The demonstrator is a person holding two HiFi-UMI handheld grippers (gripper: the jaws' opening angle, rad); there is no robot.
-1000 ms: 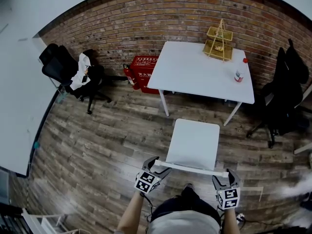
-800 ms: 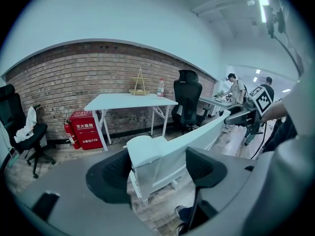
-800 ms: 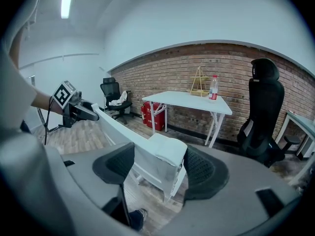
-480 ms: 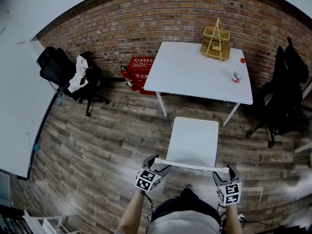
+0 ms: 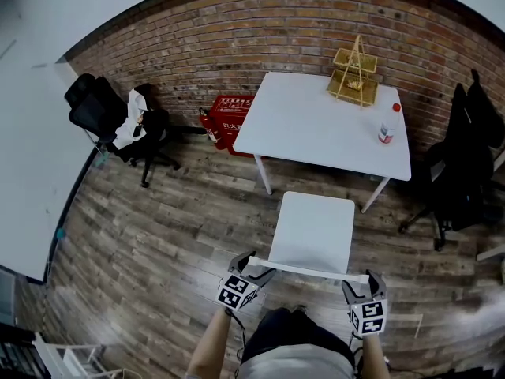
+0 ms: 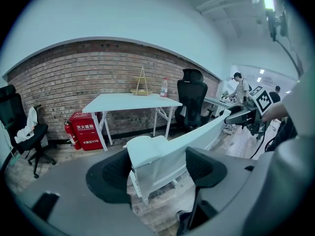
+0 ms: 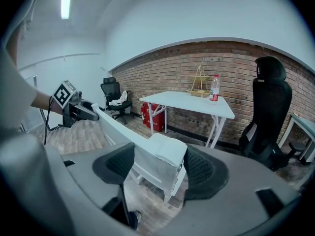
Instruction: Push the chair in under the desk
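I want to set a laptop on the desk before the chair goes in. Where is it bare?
The desk is bare over its left half and along the front edge facing the chair. Only the right side is crowded: the rack stands at the back edge and the bottle near the right edge, with a small gap between them.

Left gripper is held low at near left, right gripper at near right, roughly level with each other. Both are pointed away from the body, marker cubes turned upward. Left forearm and right forearm are extended forward from the torso. Each gripper's jaws are clamped on one end of the chair backrest, pads pressed on its faces.
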